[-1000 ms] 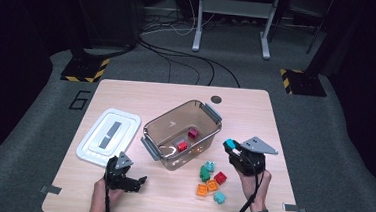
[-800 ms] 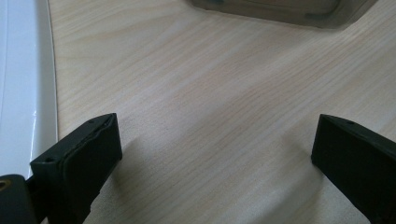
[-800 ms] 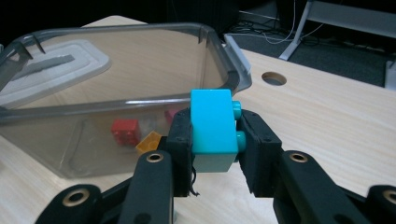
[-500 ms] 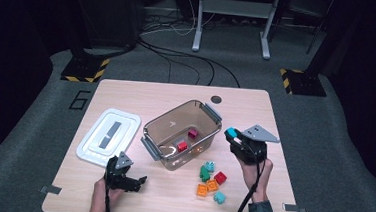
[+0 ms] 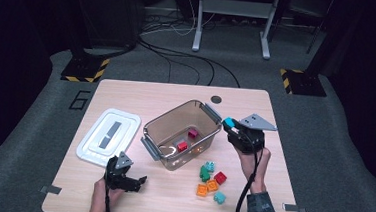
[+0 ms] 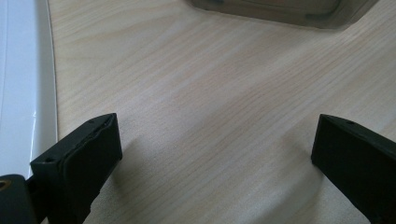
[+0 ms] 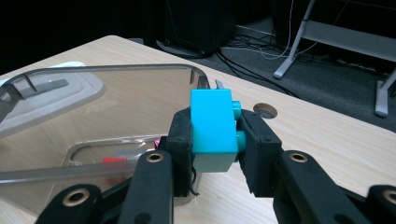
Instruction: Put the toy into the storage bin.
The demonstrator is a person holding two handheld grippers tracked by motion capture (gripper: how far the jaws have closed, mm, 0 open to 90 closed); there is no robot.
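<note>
So over the last second the right gripper [image 5: 231, 125] has climbed from down by the loose bricks [image 5: 211, 180] at lower centre of the high view up to the right-hand rim of the clear bin [image 5: 160, 126], and it's clamped on a turquoise brick [image 7: 212, 130]. Reads to me like a drop-off is next: two red bricks [image 5: 187, 140] already sit inside, so this would be number three.

In the right gripper view the brick hangs just short of the bin's near corner, slightly above the rim, so it needs to move inward before letting go. Plenty of open room inside the bin.

The left gripper [image 5: 129, 179] sits low left on the bench [image 5: 126, 94] with its jaws spread wide and nothing between them, beside the white lid [image 5: 108, 135], well out of the way.
</note>
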